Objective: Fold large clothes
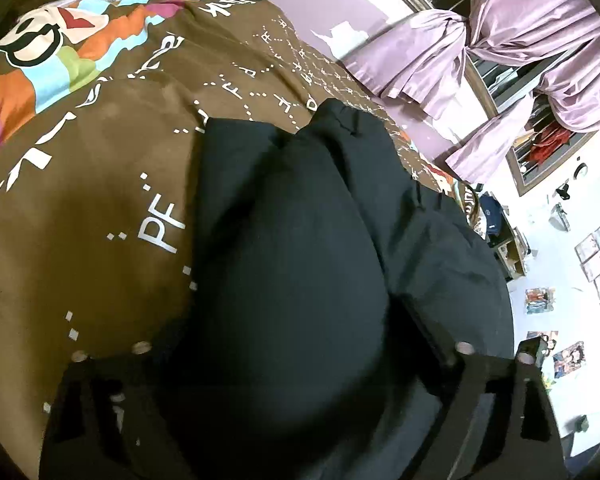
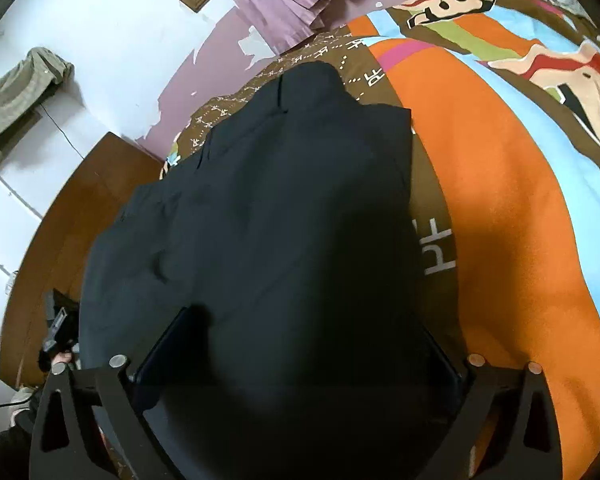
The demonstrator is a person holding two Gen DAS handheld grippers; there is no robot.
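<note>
Apparently mid-fold: we see the black trousers (image 1: pixel 300 208) lying on the bed's printed bedspread (image 1: pixel 100 168), centre frame in both views, legs seemingly doubled over. Left tongs (image 1: pixel 300 400) and right tongs (image 2: pixel 300 392) both spread wide over the cloth; further folds remain.

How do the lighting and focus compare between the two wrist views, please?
Left wrist view: the near part of the black garment is soft and almost featureless in shadow, the window with lilac curtains is brighter, and fisheye distortion bows the bedspread. Right wrist view: the garment darkens to black near the lens and casts a shadow on the orange print.
</note>
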